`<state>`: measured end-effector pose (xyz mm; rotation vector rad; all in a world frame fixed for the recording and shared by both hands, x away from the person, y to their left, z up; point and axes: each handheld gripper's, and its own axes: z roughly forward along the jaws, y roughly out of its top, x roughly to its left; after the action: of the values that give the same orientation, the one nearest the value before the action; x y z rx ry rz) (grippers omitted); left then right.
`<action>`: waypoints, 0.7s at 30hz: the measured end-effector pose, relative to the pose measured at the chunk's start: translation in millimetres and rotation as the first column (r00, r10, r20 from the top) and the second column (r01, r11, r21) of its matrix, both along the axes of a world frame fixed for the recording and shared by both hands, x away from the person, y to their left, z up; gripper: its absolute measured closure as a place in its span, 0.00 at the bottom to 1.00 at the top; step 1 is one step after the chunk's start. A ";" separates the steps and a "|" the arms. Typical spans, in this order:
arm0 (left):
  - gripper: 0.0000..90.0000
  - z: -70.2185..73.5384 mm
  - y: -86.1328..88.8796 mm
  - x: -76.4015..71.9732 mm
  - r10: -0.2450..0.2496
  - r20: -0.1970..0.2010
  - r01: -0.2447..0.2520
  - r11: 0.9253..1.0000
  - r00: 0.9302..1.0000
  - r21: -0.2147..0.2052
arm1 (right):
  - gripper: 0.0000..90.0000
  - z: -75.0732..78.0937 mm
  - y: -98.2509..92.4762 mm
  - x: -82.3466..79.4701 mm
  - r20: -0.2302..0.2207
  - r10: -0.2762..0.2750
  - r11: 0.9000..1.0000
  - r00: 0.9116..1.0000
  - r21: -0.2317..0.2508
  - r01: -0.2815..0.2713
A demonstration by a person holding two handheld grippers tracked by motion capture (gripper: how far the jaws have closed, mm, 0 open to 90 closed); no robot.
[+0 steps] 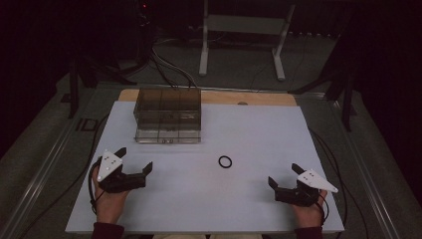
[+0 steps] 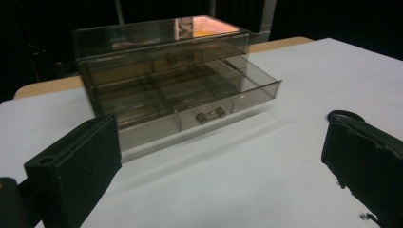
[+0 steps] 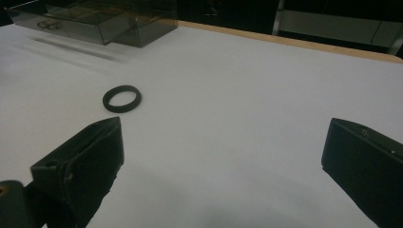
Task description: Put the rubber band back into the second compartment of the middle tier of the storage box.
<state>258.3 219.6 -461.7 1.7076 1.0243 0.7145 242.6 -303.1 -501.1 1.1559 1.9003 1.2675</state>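
A small black ring (image 1: 225, 161) lies flat on the white table top (image 1: 249, 129), between the two grippers and a little ahead of them. In the right gripper view the ring (image 3: 122, 98) sits ahead and to the left of the jaws. A smoky clear drawer box (image 1: 168, 114) stands at the back left; its lower drawer (image 2: 190, 102) is pulled out part way. My left gripper (image 1: 134, 160) is open near the front left, empty, pointing toward the box. My right gripper (image 1: 283, 174) is open at the front right, empty.
The white top lies on a wooden table whose edge (image 1: 259, 97) shows at the back. A white metal stand (image 1: 244, 30) and cables (image 1: 169, 67) are on the floor beyond. Broad bare table surface lies between the box, the ring and both grippers.
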 end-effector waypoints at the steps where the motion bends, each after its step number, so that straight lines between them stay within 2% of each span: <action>1: 0.00 0.6 -2.5 1.6 -0.006 -0.001 0.006 1.000 1.000 0.002 | 0.01 0.0 -0.2 0.2 0.000 0.000 1.000 1.000 0.002 0.000; 10: 0.00 7.2 -19.2 12.9 -0.047 0.004 0.047 0.999 0.999 0.000 | 0.01 0.6 -0.9 0.0 -0.002 -0.003 1.000 1.000 0.005 0.003; 18: 0.00 7.4 -28.5 21.4 -0.060 -0.016 0.060 0.998 0.998 -0.018 | 0.01 0.8 -1.1 0.1 -0.002 -0.001 1.000 1.000 0.007 0.001; 21: 0.00 6.7 -32.7 24.6 -0.066 -0.024 0.065 0.998 0.998 -0.012 | 0.01 0.7 -1.3 0.4 -0.002 -0.001 1.000 1.000 0.008 0.001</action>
<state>282.9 186.9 -455.0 1.7362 0.9829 0.6459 243.0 -304.4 -500.4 1.1622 1.8978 1.2750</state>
